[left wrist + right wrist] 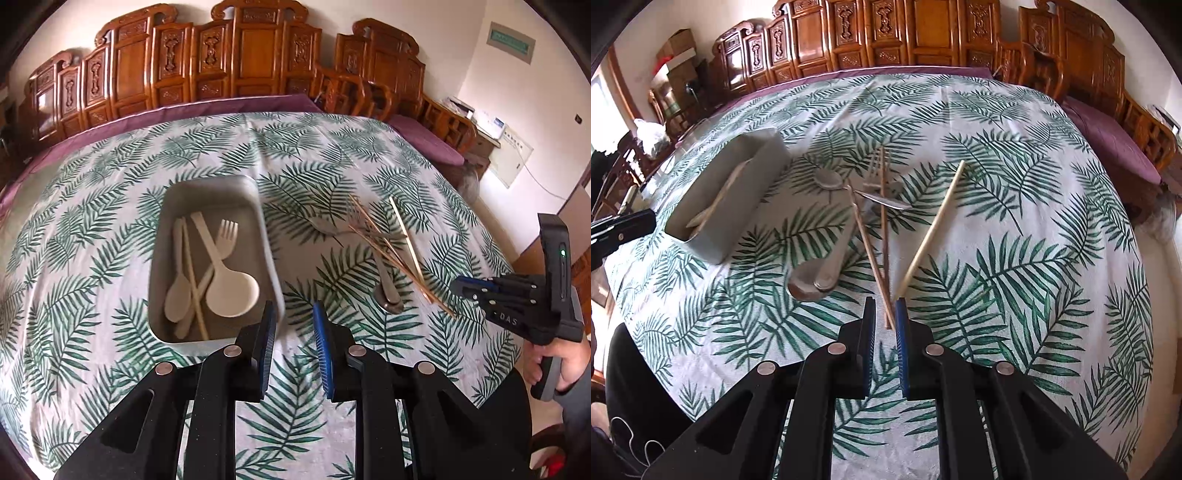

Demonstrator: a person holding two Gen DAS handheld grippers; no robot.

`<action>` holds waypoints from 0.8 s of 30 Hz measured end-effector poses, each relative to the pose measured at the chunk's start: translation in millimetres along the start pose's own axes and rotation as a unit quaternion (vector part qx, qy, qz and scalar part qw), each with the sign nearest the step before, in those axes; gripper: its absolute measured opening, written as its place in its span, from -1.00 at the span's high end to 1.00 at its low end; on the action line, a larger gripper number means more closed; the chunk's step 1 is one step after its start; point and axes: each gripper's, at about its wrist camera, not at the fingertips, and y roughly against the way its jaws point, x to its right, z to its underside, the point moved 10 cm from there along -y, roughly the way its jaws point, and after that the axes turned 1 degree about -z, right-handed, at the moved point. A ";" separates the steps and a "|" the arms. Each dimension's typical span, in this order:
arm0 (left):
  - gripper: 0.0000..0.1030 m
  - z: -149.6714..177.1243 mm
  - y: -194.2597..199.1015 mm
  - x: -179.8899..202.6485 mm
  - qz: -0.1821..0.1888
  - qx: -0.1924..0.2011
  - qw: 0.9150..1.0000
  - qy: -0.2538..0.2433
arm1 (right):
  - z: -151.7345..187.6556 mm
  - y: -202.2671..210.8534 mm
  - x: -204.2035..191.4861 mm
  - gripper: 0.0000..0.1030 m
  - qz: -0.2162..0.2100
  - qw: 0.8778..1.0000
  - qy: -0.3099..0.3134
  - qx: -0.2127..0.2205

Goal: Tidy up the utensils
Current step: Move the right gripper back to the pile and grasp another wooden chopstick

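Observation:
A grey tray [207, 186] on the leaf-print cloth holds cream plastic spoons [231, 291], a cream fork [226, 236] and a cream chopstick. To its right lie a metal spoon [386, 291], a metal fork [354, 214], brown chopsticks [388, 247] and a pale chopstick [406, 240]. My left gripper [294, 314] is open and empty, above the tray's near right corner. My right gripper [885, 308] is open, its fingertips on either side of the near ends of the brown chopsticks [875, 254]. The pale chopstick [934, 229] ends just beside the right finger. The metal spoon [816, 277] lies to the left.
The tray [738, 206] stands at the left in the right wrist view, with the left gripper's tip [624, 225] beside it. Carved wooden screens [236, 59] and chairs [354, 96] line the table's far side. The right gripper's body [517, 299] is at the table's right edge.

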 end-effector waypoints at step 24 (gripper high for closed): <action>0.62 20.9 -30.4 24.7 0.003 -0.038 0.999 -0.020 | -20.3 -60.3 -18.5 0.77 0.028 0.992 0.117 -0.035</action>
